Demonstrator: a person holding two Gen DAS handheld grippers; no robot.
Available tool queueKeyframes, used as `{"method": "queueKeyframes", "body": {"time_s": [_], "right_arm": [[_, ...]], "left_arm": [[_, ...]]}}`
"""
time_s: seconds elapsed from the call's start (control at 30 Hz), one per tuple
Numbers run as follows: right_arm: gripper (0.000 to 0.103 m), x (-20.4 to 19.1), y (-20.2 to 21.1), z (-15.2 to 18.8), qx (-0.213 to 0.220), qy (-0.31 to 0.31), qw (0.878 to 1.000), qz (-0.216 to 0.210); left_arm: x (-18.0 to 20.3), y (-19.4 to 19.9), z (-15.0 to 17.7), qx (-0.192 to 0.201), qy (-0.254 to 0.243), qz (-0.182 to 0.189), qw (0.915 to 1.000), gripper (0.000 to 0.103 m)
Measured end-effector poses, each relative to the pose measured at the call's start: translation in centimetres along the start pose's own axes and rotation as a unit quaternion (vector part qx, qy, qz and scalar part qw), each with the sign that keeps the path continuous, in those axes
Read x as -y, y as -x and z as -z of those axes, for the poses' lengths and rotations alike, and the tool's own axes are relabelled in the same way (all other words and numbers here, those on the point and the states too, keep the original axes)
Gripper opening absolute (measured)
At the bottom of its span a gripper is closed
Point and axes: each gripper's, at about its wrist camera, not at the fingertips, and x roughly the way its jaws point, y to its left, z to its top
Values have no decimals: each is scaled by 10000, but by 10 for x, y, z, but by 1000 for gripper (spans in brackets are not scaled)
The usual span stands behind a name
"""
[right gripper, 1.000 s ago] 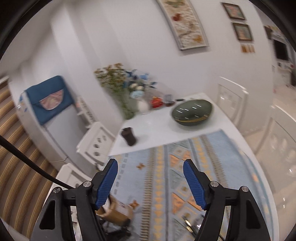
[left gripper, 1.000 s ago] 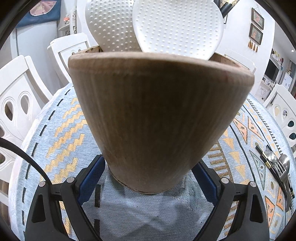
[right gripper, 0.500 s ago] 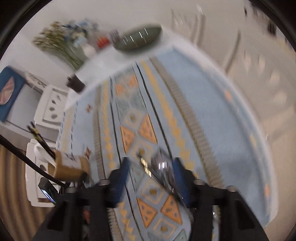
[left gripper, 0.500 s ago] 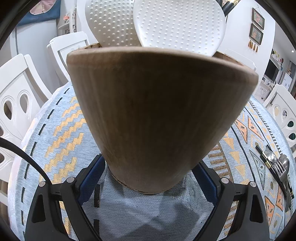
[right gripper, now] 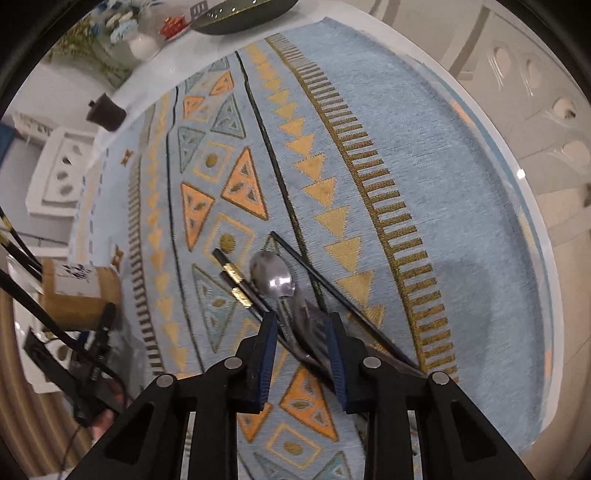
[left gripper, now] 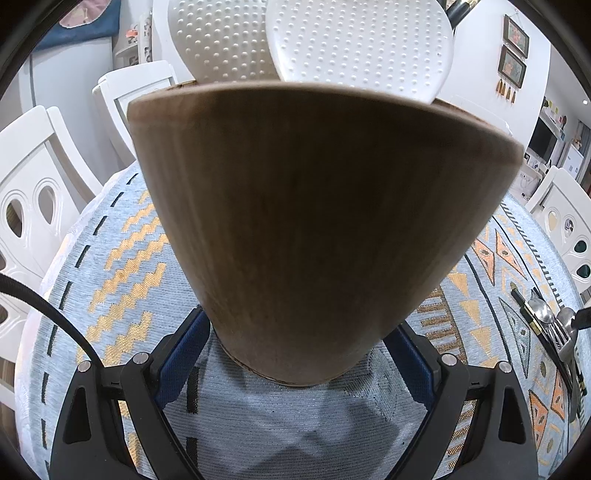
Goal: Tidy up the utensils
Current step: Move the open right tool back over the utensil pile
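Observation:
My left gripper [left gripper: 301, 325] is shut on the base of a brown wooden utensil holder [left gripper: 325, 221], which fills the left wrist view. Two white dimpled paddles [left gripper: 362, 44] stick out of its top. My right gripper [right gripper: 301, 321] points steeply down over a pile of cutlery on the patterned blue cloth [right gripper: 424, 166]. Its jaws have just been closing and stand narrow. A steel spoon [right gripper: 271, 273] has its handle between them, beside a fork [right gripper: 310, 317], and I see no pad pressing. Black chopsticks with gold bands [right gripper: 232, 273] lie to the left. The holder [right gripper: 74, 295] stands far left.
A dark green bowl [right gripper: 240, 14], a white vase of flowers [right gripper: 140, 44] and a dark cup [right gripper: 107, 112] stand at the table's far end. White chairs [left gripper: 33, 206] surround the table. The table's edge [right gripper: 532, 221] curves close on the right.
The right gripper has tipped from facing the room down onto the cloth, dropped over the cutlery, and its jaws have narrowed around the spoon handle and fork. The left gripper and holder have stayed put.

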Motion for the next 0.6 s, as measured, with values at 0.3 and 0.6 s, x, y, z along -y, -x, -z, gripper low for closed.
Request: {"method": "queueKeyframes", "body": {"time_s": [0.3,0.6], "right_arm": [[13,-2,-20,0,-178,167,9996,151],[5,-10,-29,6,-178,210,9995,170]], "left_arm": [[0,0,0,-16,-2,-2,10000,94],[0,-1,-1,-23,-4,-4,10000,94]]}}
